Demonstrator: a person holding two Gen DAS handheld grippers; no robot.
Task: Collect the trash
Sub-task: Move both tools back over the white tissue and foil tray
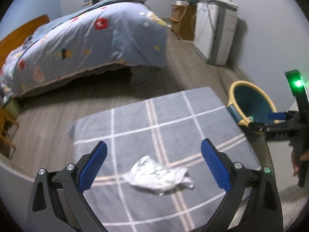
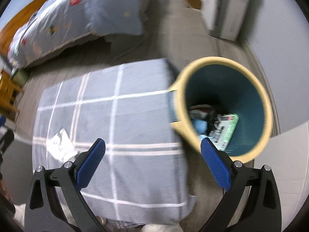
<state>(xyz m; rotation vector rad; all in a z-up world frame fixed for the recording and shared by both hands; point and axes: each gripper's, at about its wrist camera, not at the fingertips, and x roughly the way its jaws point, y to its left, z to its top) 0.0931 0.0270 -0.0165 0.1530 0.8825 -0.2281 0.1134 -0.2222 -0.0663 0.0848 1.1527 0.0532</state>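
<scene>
A crumpled clear plastic wrapper [image 1: 156, 175] lies on a grey checked cushion [image 1: 135, 119]. My left gripper [image 1: 154, 148] hangs above it, open, with the wrapper below the gap and untouched. In the right wrist view the same wrapper [image 2: 60, 145] sits at the cushion's [image 2: 135, 116] left side. My right gripper [image 2: 153, 146] is open and holds nothing. It hovers over the cushion's right edge, beside a teal bin with a yellow rim [image 2: 268, 108] that holds a green packet [image 2: 226, 129] and other scraps. The left wrist view shows the bin [image 1: 233, 90] and the right gripper [image 1: 268, 119] at the right.
A bed with a blue patterned duvet [image 1: 87, 38] stands behind the cushion on the grey wood floor [image 1: 58, 112]. A white appliance [image 1: 212, 32] and a wooden cabinet [image 1: 183, 21] stand by the far wall. Wooden furniture [image 2: 7, 94] is at the left.
</scene>
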